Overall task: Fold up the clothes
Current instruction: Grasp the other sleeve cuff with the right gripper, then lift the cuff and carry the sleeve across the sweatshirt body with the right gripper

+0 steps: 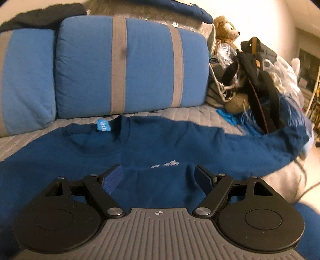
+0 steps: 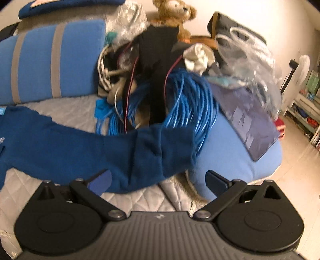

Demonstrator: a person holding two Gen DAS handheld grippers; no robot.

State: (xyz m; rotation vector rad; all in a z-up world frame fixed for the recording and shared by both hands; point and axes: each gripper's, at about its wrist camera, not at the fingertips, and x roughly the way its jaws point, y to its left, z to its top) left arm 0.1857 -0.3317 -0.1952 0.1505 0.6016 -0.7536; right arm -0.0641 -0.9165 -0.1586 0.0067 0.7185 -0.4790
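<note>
- Left wrist view: your left gripper is hanging over the chest of the navy sweatshirt, fingers spread wide, nothing between them.
- The sweatshirt is lying flat, front up, on the grey quilted cover, collar toward the blue cushions, light blue neck tag showing inside the collar.
- A small white print is sitting on the chest just ahead of your fingertips.
- One sleeve is stretching out to the right, its cuff running onto the clutter pile by the teddy bear.
- Right wrist view: your right gripper is also released, jaws wide apart, holding nothing.
- The sweatshirt's sleeve is crossing the frame from the left, and its cuff is lying just ahead of the gap between your fingers, its lower edge dipping between them; I cannot tell whether either pad is touching it.
- The cuff end is resting against the coil of blue cable, with black clothing and clear plastic bags piled behind.
- The teddy bear is sitting at the top of that pile; the light blue cushion is lying to the right of the cuff.
</note>
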